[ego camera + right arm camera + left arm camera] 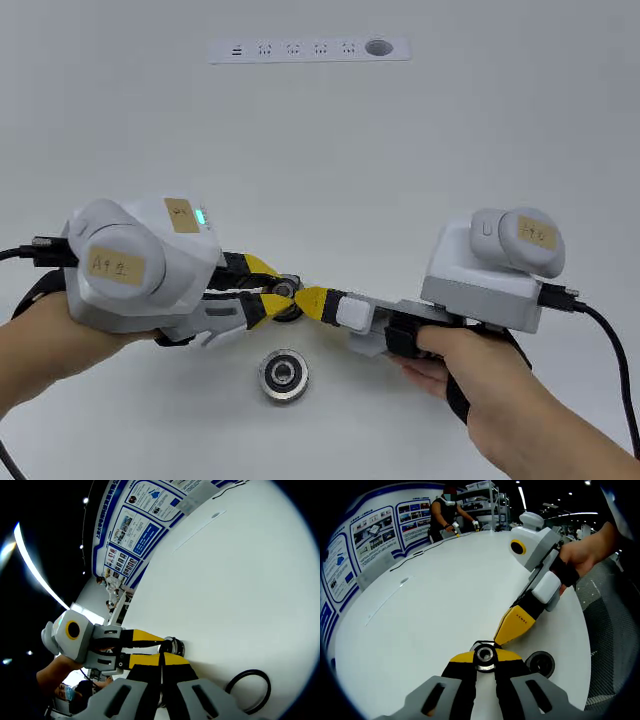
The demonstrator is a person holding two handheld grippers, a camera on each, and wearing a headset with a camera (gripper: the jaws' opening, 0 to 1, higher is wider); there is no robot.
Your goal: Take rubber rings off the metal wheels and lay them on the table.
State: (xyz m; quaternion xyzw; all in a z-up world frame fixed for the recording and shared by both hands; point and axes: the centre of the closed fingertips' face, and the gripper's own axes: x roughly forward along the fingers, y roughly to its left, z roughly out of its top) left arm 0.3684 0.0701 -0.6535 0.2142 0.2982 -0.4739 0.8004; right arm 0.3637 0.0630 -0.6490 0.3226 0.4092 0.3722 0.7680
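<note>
Pinching metal wheel (485,655) in left tool (279,293), right tool (503,634) pressed together at rim

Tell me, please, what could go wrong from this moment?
1. The left gripper clamps the metal wheel only with its yellow tips. If the right gripper, whose tips meet the wheel, pulls hard, the wheel may slip out.
2. A second wheel lies on the table close by. A dropped wheel could strike it and send it rolling.
</note>
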